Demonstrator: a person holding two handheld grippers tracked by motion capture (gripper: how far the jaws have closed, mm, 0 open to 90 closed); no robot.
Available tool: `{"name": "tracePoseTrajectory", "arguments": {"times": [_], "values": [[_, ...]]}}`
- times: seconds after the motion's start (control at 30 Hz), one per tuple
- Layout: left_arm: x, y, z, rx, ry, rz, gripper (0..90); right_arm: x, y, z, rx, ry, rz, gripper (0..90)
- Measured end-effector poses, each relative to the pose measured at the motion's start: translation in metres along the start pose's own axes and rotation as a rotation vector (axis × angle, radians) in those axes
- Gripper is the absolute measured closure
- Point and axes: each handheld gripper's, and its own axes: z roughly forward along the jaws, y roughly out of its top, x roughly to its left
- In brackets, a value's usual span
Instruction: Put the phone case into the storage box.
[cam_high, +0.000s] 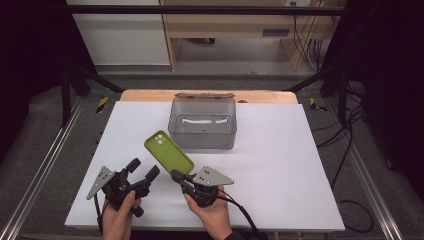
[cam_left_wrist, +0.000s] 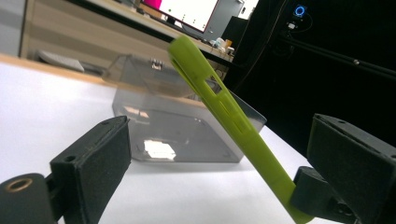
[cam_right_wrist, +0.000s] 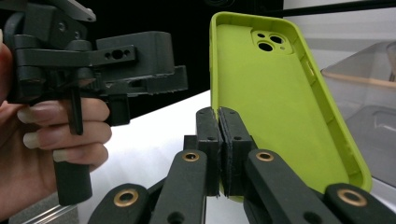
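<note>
A lime-green phone case (cam_high: 168, 152) is held tilted above the white table, camera cutout at its far end. My right gripper (cam_high: 176, 175) is shut on the case's near edge; in the right gripper view its jaws (cam_right_wrist: 219, 114) meet on the rim of the case (cam_right_wrist: 275, 93), whose hollow inside faces the camera. My left gripper (cam_high: 144, 167) stands open just left of the case. In the left gripper view the case (cam_left_wrist: 219, 100) slants up ahead of the wide gap (cam_left_wrist: 217, 135), and neither pad touches it.
A clear grey plastic box (cam_high: 202, 122) with its lid swung back stands at the middle back of the white table sheet (cam_high: 280, 150). It also shows behind the case (cam_left_wrist: 187, 135). A wooden edge runs behind the box; dark frame rails flank the table.
</note>
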Motion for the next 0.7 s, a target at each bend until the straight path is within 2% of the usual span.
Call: {"name": "tracePoseTrajectory", "arguments": {"times": [0.13, 0.17, 0.23, 0.3, 0.33, 0.37, 0.43, 0.47, 0.53, 0.57, 0.7], "values": [[-0.007, 0.007, 0.009, 0.021, -0.004, 0.026, 4.7, -0.008, 0.008, -0.01, -0.027, -0.019, 0.01, 88.0], [-0.012, 0.013, 0.017, 0.047, 0.001, 0.076, 4.7, -0.013, 0.012, -0.015, -0.039, -0.029, 0.011, 88.0], [-0.014, 0.016, 0.02, 0.054, -0.003, 0.091, 4.7, -0.016, 0.014, -0.017, -0.046, -0.035, 0.011, 88.0], [-0.017, 0.023, 0.028, 0.061, -0.014, 0.099, 4.6, -0.026, 0.019, -0.025, -0.072, -0.065, 0.012, 88.0], [-0.019, 0.027, 0.032, 0.062, -0.016, 0.097, 4.6, -0.026, 0.019, -0.025, -0.072, -0.065, 0.012, 88.0], [-0.022, 0.033, 0.038, 0.062, -0.028, 0.095, 4.6, -0.034, 0.023, -0.031, -0.093, -0.086, 0.02, 88.0], [-0.027, 0.039, 0.048, 0.063, -0.041, 0.097, 4.6, -0.037, 0.024, -0.033, -0.1, -0.089, 0.024, 88.0], [-0.033, 0.045, 0.058, 0.073, -0.06, 0.1, 4.6, -0.041, 0.027, -0.039, -0.112, -0.099, 0.021, 88.0], [-0.036, 0.048, 0.063, 0.071, -0.064, 0.095, 4.6, -0.044, 0.028, -0.044, -0.122, -0.107, 0.019, 88.0], [-0.042, 0.052, 0.071, 0.075, -0.078, 0.086, 4.6, -0.045, 0.029, -0.046, -0.127, -0.112, 0.022, 88.0], [-0.048, 0.055, 0.08, 0.08, -0.079, 0.069, 4.6, -0.05, 0.03, -0.052, -0.149, -0.119, 0.036, 88.0]]}}
